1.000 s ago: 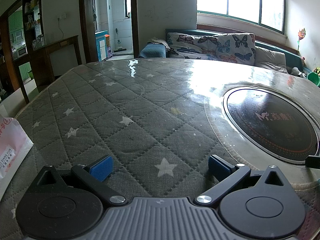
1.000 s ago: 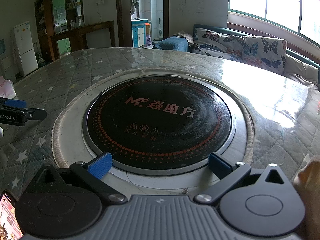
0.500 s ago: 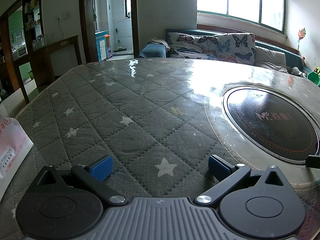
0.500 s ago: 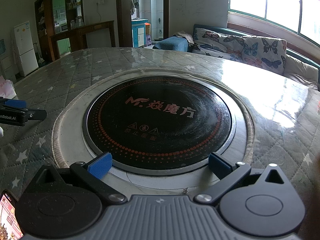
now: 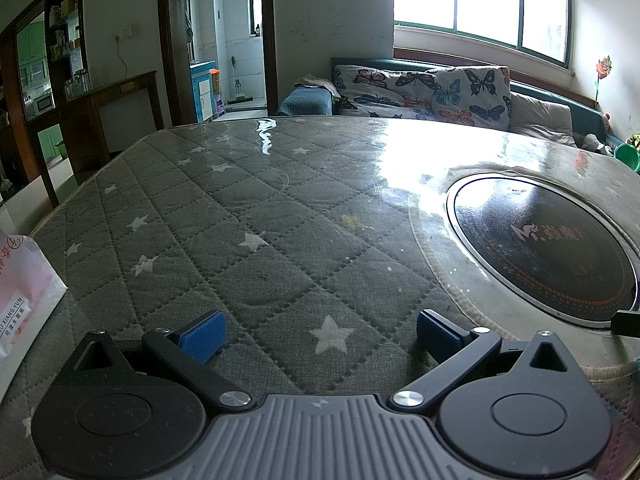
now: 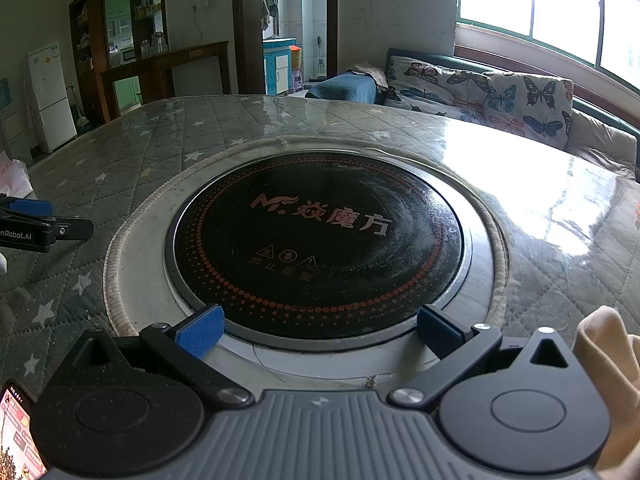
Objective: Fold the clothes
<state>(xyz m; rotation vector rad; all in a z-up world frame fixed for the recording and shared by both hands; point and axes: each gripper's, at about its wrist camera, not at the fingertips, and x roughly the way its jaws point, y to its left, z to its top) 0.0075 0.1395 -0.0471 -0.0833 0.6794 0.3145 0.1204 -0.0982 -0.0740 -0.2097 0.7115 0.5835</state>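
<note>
Over the quilted tabletop (image 5: 248,216) both my fingers gape wide, left (image 5: 318,330) and right (image 6: 318,330), holding nothing — the only cloth (image 6: 608,364) shows beside my right hand, so a blind grab could bunch it or miss — edges unseen.

A cream-coloured cloth (image 6: 608,364) lies bunched at the table's near right edge.
</note>
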